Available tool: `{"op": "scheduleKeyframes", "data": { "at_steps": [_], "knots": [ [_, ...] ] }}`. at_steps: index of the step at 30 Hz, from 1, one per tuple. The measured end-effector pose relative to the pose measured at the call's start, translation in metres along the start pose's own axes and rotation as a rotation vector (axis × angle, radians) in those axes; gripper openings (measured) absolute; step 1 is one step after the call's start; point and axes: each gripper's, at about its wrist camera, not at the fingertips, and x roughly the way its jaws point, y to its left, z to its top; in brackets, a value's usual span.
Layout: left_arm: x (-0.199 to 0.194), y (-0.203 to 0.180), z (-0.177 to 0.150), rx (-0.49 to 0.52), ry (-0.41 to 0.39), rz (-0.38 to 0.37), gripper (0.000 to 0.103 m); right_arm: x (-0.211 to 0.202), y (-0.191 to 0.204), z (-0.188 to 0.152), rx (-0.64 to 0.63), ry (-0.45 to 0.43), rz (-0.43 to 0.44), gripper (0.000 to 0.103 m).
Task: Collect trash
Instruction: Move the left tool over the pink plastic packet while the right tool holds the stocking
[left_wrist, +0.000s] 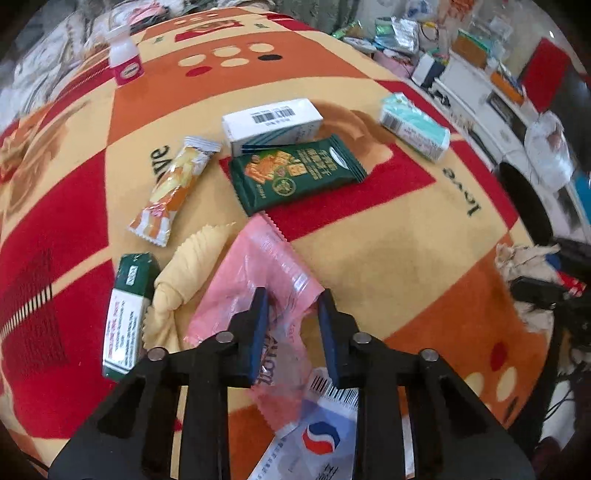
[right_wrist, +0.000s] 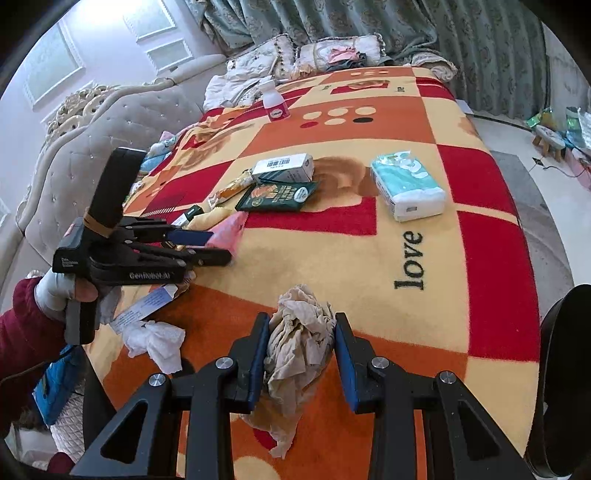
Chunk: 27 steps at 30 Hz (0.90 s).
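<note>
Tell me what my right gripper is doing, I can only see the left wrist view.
Observer: The right gripper has a crumpled brown tissue between its fingers, with both pads against it.
Operator: Any other trash I'm missing?
Observer: Yes, a crumpled white tissue lies on the blanket near the bed's edge, to the left of the right gripper.
Operator: What borders the bed on that side?
Observer: A grey tufted headboard curves along it, farther up.
</note>
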Motion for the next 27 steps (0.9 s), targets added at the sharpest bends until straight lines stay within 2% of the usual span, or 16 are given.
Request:
{"op": "scheduleKeyframes", "data": {
  "at_steps": [3,7,16,19,21,22,23,25,27],
  "knots": [
    [-0.012,-0.001,-0.001,-0.011,-0.027,-0.010,0.013,0.000,-0.001,-0.001,0.007,-0.002,0.003,0.032],
    [-0.037,-0.014,0.003,0.008,-0.076,-0.032,0.007,-0.007,-0.001,0.001,0.009,-0.019,0.001,0.032],
    [-0.044,-0.031,0.007,0.028,-0.091,-0.038,0.006,-0.024,-0.006,-0.001,0.023,-0.049,-0.012,0.032],
    [-0.048,-0.034,0.007,0.060,-0.120,-0.105,0.009,-0.026,-0.009,-0.003,0.034,-0.046,-0.012,0.032],
    [-0.050,-0.035,0.006,0.072,-0.117,-0.101,0.030,-0.026,-0.009,-0.005,0.038,-0.041,-0.011,0.032],
    [-0.051,-0.036,0.005,0.079,-0.118,-0.096,0.054,-0.025,-0.009,-0.005,0.039,-0.039,-0.010,0.032],
    [-0.053,-0.036,0.003,0.089,-0.125,-0.105,0.061,-0.025,-0.009,-0.006,0.040,-0.036,-0.009,0.032],
    [-0.053,-0.037,-0.001,0.106,-0.122,-0.115,0.061,-0.022,-0.008,-0.007,0.038,-0.027,-0.006,0.032],
    [-0.051,-0.038,-0.006,0.141,-0.108,-0.080,0.062,-0.020,-0.008,-0.008,0.039,-0.023,-0.002,0.032]
  ]
}}
